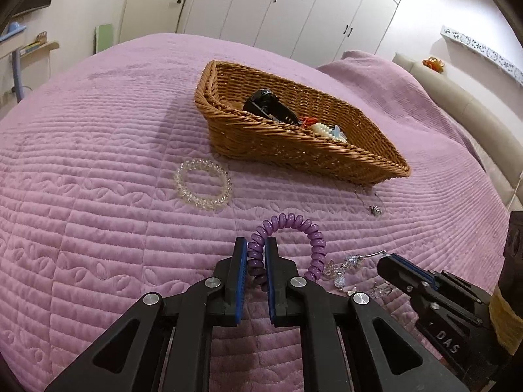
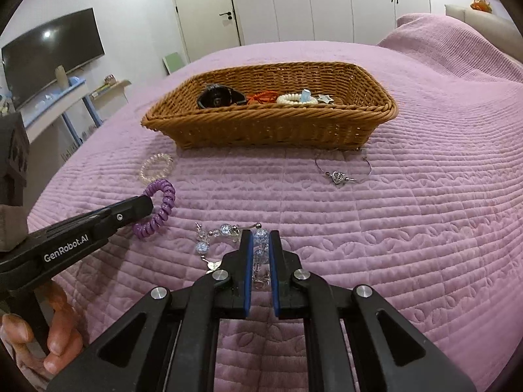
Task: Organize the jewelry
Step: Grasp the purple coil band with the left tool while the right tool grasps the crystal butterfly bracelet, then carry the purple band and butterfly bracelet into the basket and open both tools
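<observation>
My left gripper (image 1: pixel 256 245) is shut on a purple spiral hair tie (image 1: pixel 304 228), which arcs up just above the purple quilt; the tie (image 2: pixel 161 205) and left gripper (image 2: pixel 148 204) also show in the right wrist view. Pinched in my right gripper (image 2: pixel 261 238), which is shut, is a crystal bead bracelet (image 2: pixel 225 230) whose other beads trail on the quilt to the left. A wicker basket (image 1: pixel 294 150) (image 2: pixel 268 127) stands beyond, holding a black hair clip (image 1: pixel 268 106), orange cord and a white bead bracelet (image 2: pixel 294 98). A clear bead bracelet (image 1: pixel 202 184) and a silver heart bangle (image 2: pixel 341 171) lie on the bed.
A purple quilted bedspread (image 1: pixel 98 196) covers the bed, with pillows under it at the far right. A cream headboard (image 1: pixel 464 111) runs along the right. Wardrobe doors (image 2: pixel 327 0) line the back wall. A television (image 2: pixel 52 55) and desk stand left. A person's hand (image 2: pixel 49 336) holds the left gripper.
</observation>
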`<state>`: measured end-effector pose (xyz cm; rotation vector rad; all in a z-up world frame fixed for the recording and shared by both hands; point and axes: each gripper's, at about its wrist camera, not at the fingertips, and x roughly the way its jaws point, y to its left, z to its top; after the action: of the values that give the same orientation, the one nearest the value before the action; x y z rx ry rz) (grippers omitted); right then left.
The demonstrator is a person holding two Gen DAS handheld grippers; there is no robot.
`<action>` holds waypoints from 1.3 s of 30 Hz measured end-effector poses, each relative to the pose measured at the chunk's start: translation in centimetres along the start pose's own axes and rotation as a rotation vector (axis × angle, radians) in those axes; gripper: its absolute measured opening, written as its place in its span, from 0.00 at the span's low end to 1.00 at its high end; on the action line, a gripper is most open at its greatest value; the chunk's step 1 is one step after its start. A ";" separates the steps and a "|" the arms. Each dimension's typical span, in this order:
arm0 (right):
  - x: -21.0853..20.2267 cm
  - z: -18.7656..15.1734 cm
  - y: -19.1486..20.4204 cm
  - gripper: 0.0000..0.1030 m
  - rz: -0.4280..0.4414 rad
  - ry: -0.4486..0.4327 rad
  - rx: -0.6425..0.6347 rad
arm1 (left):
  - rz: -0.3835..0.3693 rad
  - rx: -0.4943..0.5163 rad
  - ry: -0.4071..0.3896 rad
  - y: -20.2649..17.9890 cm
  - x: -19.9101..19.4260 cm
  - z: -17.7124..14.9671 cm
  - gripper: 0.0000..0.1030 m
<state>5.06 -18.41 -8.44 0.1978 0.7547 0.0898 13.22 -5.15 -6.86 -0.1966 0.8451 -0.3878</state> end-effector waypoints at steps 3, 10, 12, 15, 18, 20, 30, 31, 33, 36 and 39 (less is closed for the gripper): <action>-0.7 -0.1 -0.2 0.10 0.020 -0.025 0.006 | -0.001 0.001 -0.007 0.0 -0.2 0.0 0.10; -2.0 0.2 -0.2 0.10 0.021 -0.070 0.014 | 0.009 0.015 -0.059 -0.5 -2.2 0.3 0.10; -2.7 0.4 -0.3 0.10 0.036 -0.086 0.020 | 0.014 0.026 -0.073 -0.8 -2.8 0.4 0.10; -3.4 0.7 -0.5 0.10 0.075 -0.096 0.040 | 0.007 0.040 -0.091 -1.3 -4.0 0.5 0.10; -3.8 1.0 -0.8 0.10 0.091 -0.096 0.055 | 0.005 0.061 -0.113 -1.9 -5.1 0.8 0.10; -4.3 1.2 -0.8 0.10 0.089 -0.104 0.056 | 0.002 0.075 -0.128 -2.4 -5.8 1.0 0.10; -7.4 5.5 -0.5 0.10 0.096 -0.193 0.036 | 0.049 0.137 -0.190 -4.1 -7.0 3.8 0.10; -7.6 6.4 -0.4 0.10 0.090 -0.208 0.026 | 0.053 0.143 -0.196 -4.3 -7.0 4.4 0.10; -7.8 7.8 -0.2 0.10 0.087 -0.227 0.016 | 0.055 0.147 -0.208 -4.4 -6.8 5.4 0.10; -7.5 10.2 -0.1 0.10 0.081 -0.254 0.007 | 0.056 0.146 -0.224 -4.7 -6.1 7.6 0.10; -6.7 12.5 -0.5 0.10 0.075 -0.274 0.015 | 0.046 0.123 -0.227 -5.0 -4.7 9.7 0.10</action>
<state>8.81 -21.69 4.85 0.2471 0.4747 0.1255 16.50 -7.59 4.29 -0.1048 0.5992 -0.3656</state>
